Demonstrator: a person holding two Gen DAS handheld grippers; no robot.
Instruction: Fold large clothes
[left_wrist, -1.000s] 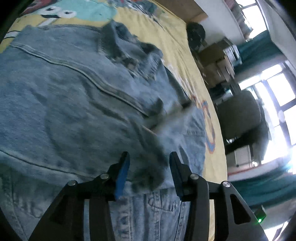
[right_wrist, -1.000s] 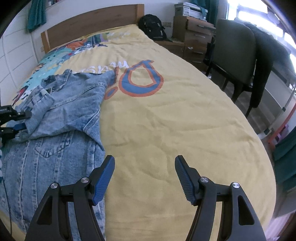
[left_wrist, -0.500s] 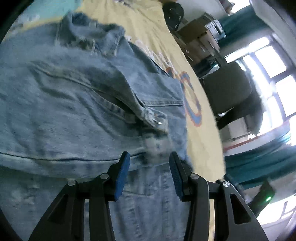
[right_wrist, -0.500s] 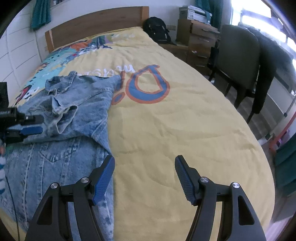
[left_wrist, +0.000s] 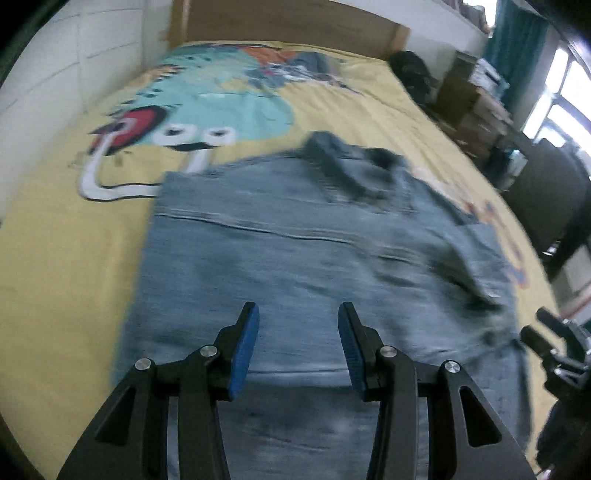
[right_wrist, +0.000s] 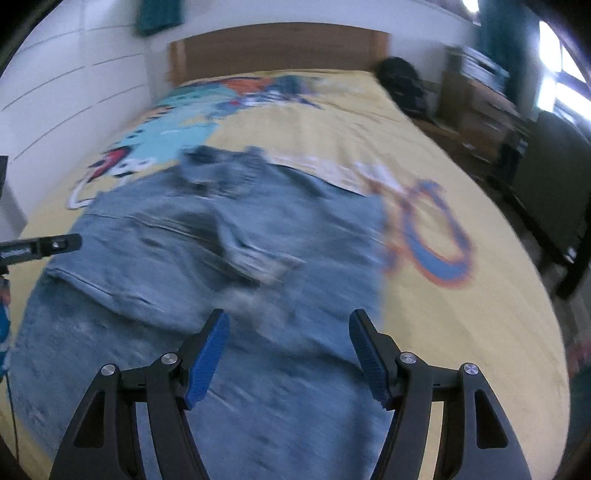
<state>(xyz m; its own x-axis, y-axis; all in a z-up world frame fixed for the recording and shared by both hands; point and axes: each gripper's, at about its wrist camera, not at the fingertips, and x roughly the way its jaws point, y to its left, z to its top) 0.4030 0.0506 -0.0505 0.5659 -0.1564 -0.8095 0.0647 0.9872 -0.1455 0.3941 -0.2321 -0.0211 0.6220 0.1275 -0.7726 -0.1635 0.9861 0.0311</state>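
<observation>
Faded blue denim jacket (right_wrist: 207, 280) lies on the yellow cartoon-print bedspread (right_wrist: 461, 325), one side apparently folded inward, more folds remaining, with left gripper (left_wrist: 298, 345) and right gripper (right_wrist: 289, 354) hovering wide apart, empty.

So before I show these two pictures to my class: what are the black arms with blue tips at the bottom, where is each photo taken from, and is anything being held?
There is no robot here. A person carries a hand-held gripper in each hand, and each has a small wide-angle camera looking forward along its two fingers. One picture comes from the left gripper, the other from the right gripper. The blue tips are grip pads.

Both look down a bed with a yellow cartoon bedspread. A denim jacket lies on it, partly folded over itself. Both pairs of fingers are apart above the denim, holding nothing. Both pictures are blurred.
</observation>
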